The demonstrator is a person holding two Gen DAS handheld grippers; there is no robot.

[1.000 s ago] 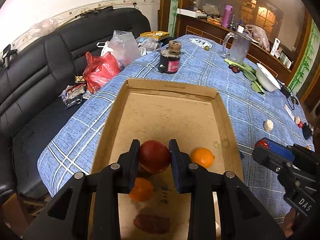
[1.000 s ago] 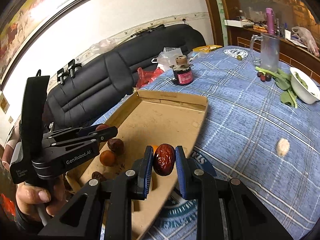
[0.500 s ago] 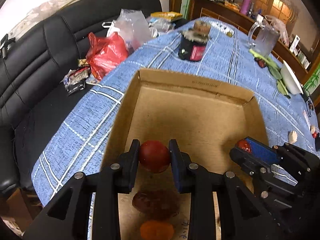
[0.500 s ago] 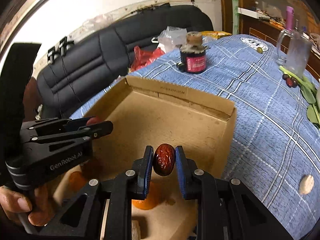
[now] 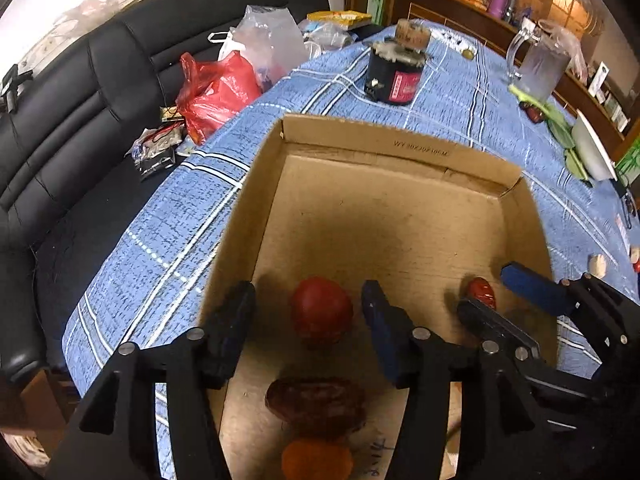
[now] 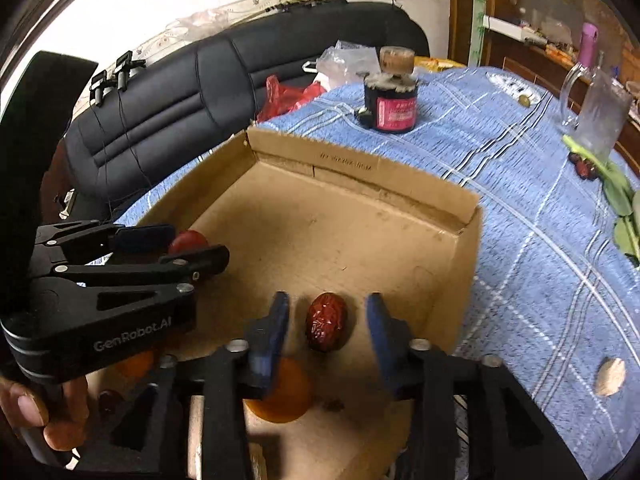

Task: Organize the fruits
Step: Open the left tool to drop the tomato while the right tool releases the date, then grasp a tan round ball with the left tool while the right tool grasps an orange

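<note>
A shallow cardboard box lies on the blue checked tablecloth; it also shows in the right wrist view. My left gripper is open, and a round red fruit sits free on the box floor between its fingers. My right gripper is open around a wrinkled red date, also free on the box floor. A dark date and an orange fruit lie nearer in the left wrist view. Another orange fruit lies under my right gripper's left finger.
A dark jar with a red label stands behind the box. A glass jug, green leaves and a white bowl are at the far right. A pale nut lies on the cloth. A black sofa with bags runs along the left.
Both grippers moved forward over the box, lowered and opened. The red fruit and the red date have left their fingers and now rest on the box floor.
</note>
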